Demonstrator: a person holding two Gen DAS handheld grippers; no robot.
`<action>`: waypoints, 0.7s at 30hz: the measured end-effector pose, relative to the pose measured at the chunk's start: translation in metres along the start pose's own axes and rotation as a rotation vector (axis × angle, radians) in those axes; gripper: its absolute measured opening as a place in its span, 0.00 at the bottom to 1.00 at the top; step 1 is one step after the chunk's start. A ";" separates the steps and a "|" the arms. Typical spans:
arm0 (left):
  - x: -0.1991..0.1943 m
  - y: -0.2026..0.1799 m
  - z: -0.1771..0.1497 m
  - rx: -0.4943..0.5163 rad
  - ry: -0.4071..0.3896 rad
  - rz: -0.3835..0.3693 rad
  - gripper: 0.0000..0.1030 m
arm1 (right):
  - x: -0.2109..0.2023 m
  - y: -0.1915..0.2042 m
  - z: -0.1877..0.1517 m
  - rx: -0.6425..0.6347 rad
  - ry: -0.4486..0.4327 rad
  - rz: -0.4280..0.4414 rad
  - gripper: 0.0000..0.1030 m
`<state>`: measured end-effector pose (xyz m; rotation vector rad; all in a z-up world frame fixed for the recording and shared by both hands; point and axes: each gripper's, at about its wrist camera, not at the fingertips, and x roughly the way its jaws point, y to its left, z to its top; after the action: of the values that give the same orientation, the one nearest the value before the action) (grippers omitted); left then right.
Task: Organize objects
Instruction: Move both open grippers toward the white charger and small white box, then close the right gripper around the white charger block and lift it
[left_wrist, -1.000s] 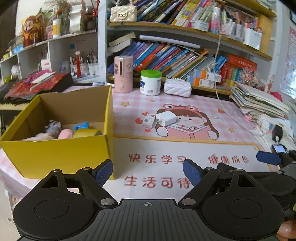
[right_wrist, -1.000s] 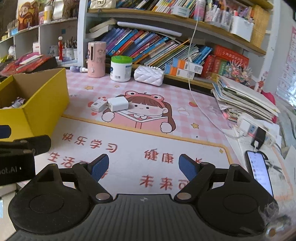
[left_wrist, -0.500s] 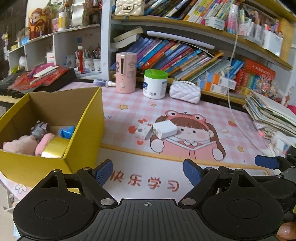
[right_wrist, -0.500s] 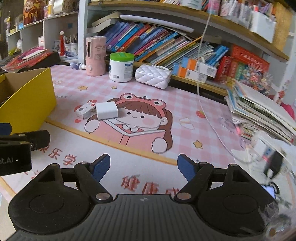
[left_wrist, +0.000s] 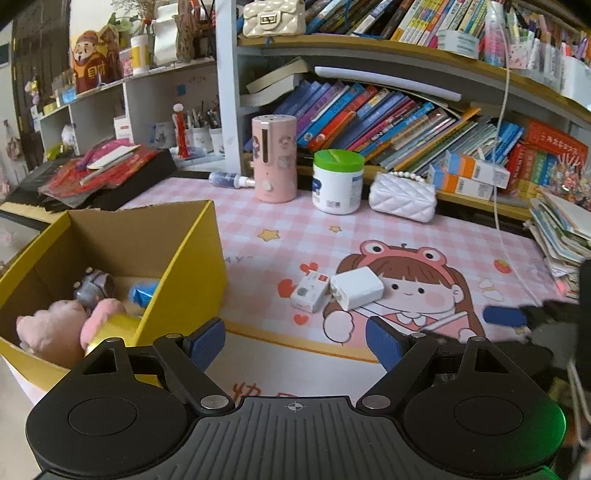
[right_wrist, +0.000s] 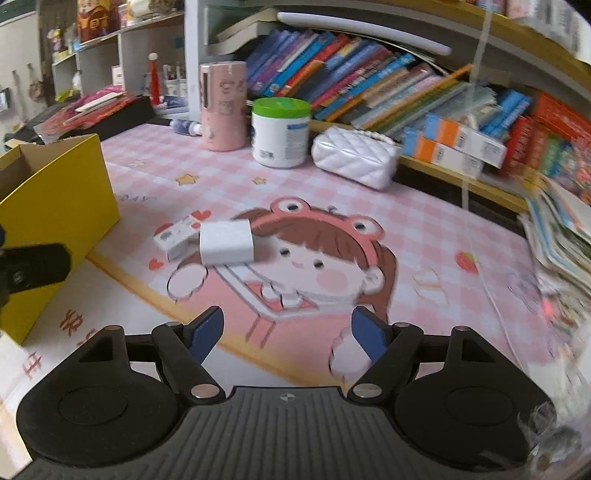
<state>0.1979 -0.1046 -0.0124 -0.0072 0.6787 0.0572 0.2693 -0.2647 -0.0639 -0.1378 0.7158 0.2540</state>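
Pink checked matting covers the tabletop, leaving bare room ahead of the right gripper, whose empty jaws are closing. Beyond it, slightly left, the white charger touches a small white box. Only the left gripper, gaping and empty, sees inside the yellow box at its left, where a pink plush lies.

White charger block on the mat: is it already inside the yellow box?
No. The white charger block lies on the pink mat beside a small white carton, outside the yellow box.
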 end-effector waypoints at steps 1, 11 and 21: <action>0.001 0.000 0.001 -0.003 0.003 0.008 0.83 | 0.007 0.000 0.004 -0.011 -0.010 0.012 0.74; 0.007 -0.003 0.000 0.014 0.038 0.053 0.83 | 0.076 0.021 0.042 -0.107 -0.021 0.160 0.74; 0.008 0.001 0.000 0.010 0.051 0.085 0.83 | 0.107 0.036 0.047 -0.111 0.034 0.176 0.72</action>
<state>0.2038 -0.1036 -0.0174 0.0295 0.7304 0.1358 0.3665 -0.2002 -0.1010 -0.1855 0.7486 0.4605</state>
